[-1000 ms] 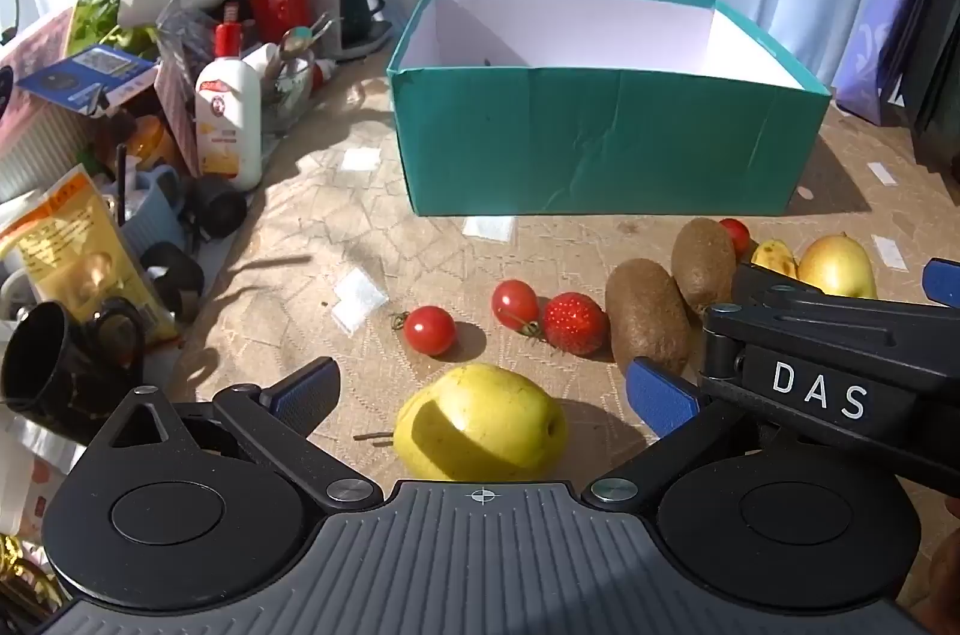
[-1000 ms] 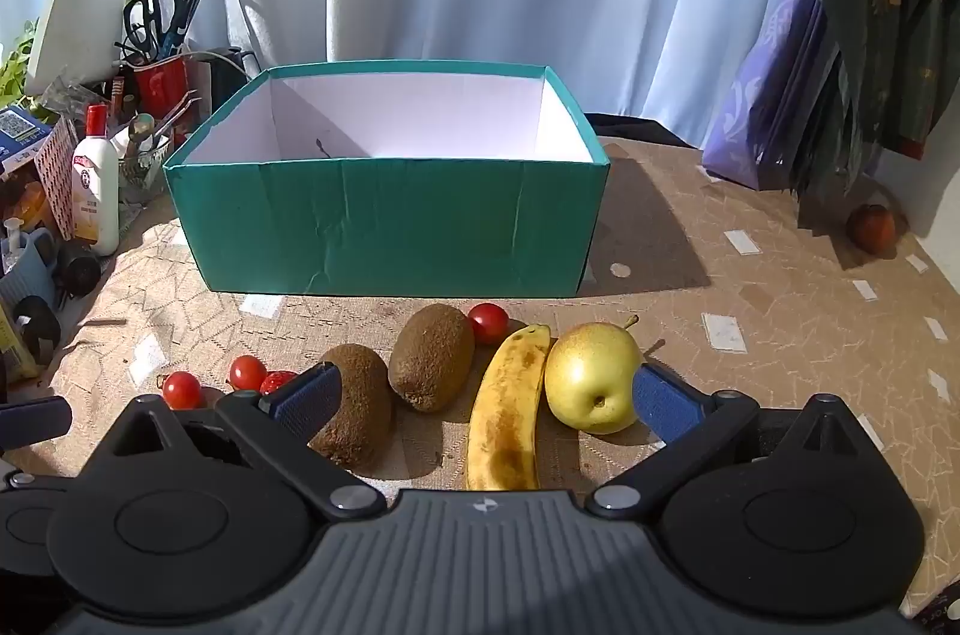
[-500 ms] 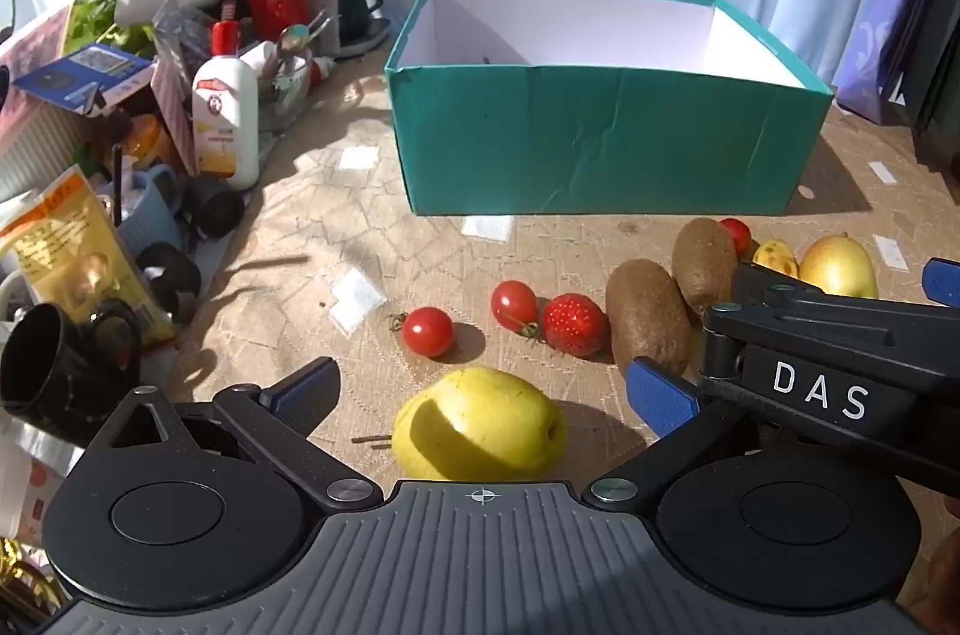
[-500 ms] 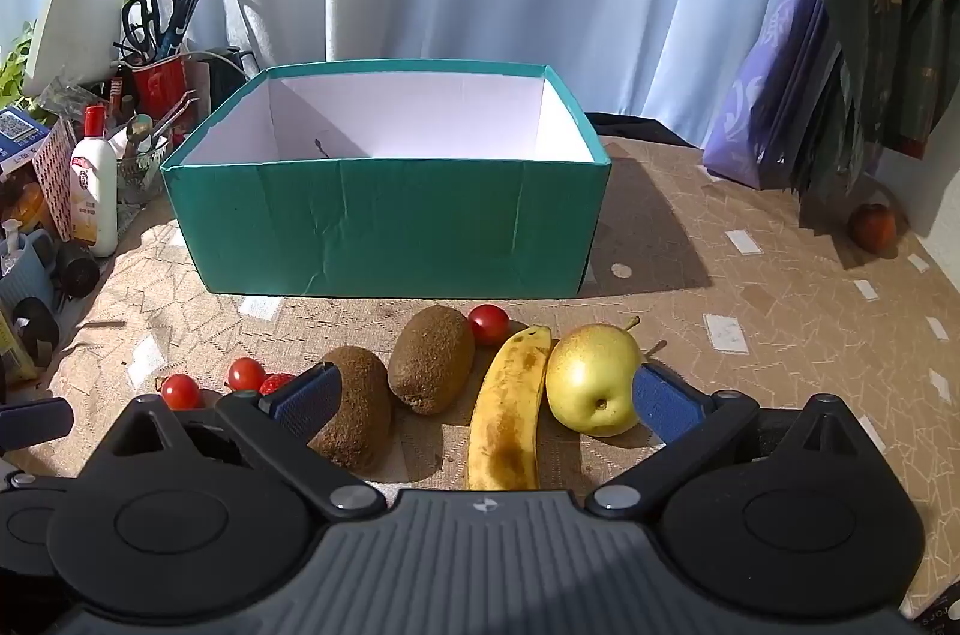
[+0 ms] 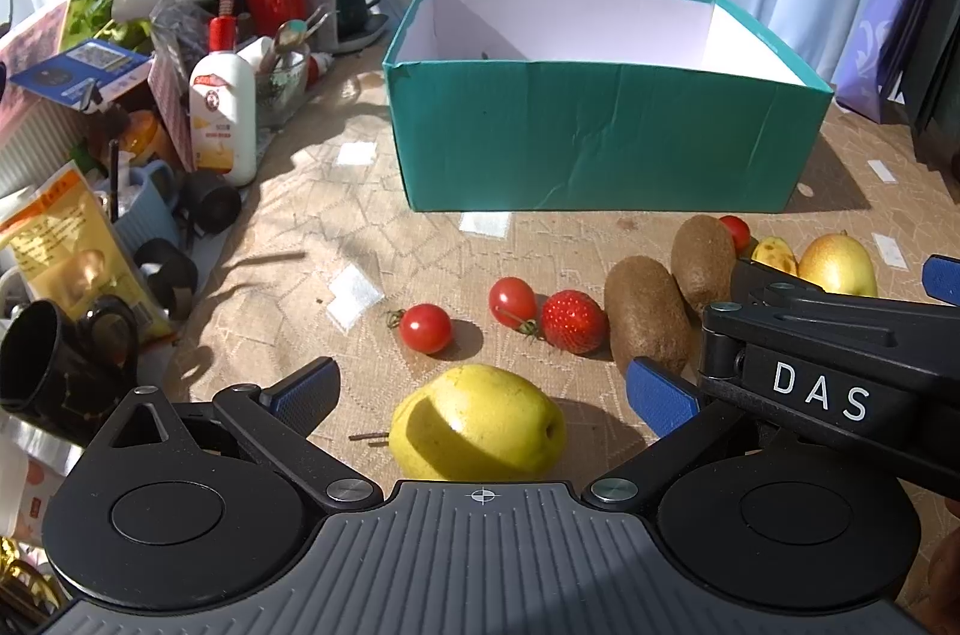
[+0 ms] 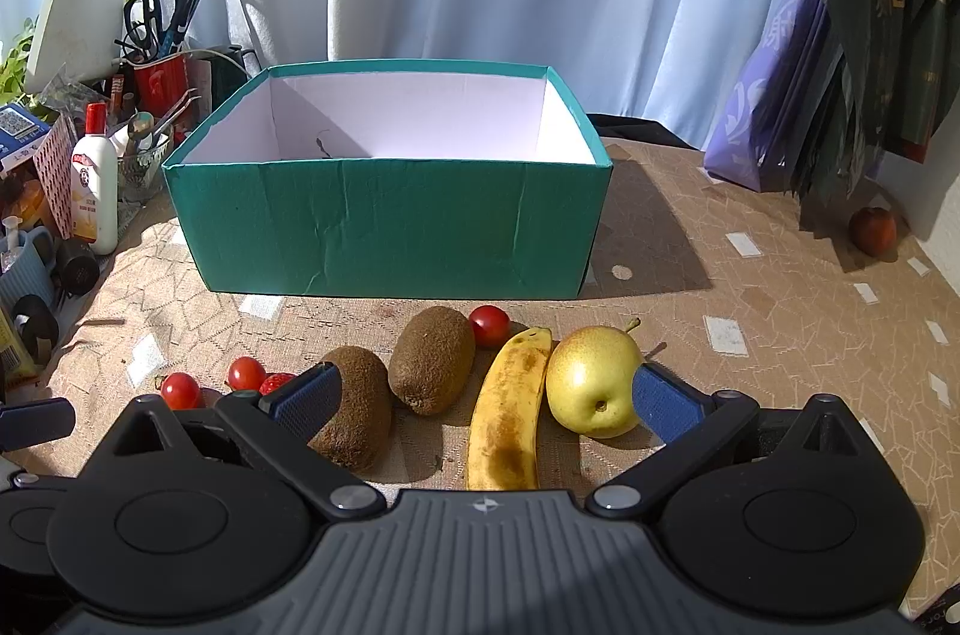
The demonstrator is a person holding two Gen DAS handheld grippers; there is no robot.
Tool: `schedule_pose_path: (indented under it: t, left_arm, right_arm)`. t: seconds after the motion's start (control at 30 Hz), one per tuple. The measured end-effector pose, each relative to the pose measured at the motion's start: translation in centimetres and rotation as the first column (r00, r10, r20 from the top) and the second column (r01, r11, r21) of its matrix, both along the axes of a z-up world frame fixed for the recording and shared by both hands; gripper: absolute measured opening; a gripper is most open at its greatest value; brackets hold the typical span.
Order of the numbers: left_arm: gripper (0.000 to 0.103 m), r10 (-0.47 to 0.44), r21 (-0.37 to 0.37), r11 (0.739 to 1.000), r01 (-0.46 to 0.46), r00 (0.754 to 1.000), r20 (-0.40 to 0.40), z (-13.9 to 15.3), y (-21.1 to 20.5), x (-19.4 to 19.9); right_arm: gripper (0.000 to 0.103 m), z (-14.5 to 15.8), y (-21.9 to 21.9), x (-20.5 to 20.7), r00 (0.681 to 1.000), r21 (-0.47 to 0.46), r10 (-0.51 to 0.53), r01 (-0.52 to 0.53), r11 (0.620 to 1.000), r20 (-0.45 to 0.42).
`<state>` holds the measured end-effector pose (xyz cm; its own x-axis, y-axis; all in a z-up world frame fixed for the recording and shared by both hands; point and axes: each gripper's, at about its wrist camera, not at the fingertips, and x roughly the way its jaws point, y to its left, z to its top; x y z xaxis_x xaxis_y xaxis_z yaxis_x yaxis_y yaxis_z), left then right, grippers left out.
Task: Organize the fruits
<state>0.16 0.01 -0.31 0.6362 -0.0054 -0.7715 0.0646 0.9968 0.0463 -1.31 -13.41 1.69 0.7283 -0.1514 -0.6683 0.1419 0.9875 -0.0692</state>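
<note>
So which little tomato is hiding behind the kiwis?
The tomato nearest the box, tucked behind the kiwi; the other two sit left, by the strawberry.

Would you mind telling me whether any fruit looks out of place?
One reddish round fruit sits alone at the table's far right edge, under the hanging dark bags, well apart from the row in front of the teal box.

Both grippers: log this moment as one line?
left gripper open, around yellow pear | right gripper open, over banana | teal box holds no fruit
</note>
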Motion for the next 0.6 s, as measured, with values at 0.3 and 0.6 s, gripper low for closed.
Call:
schedule_pose_path:
  t: [0.3,0.6]
  left_arm:
    - [0.103,-0.001,0.001,1.000,0.001,1.000,0.001,-0.20,-0.04,-0.19]
    - [0.103,-0.003,-0.001,1.000,0.003,1.000,-0.004,-0.12,-0.09,-0.12]
  right_arm:
    - [0.103,0.04,0.00,0.01,1.000,0.000,0.000,0.000,1.000,0.000]
    - [0.103,0.06,-0.01,0.06,1.000,-0.003,0.000,0.000,1.000,0.000]
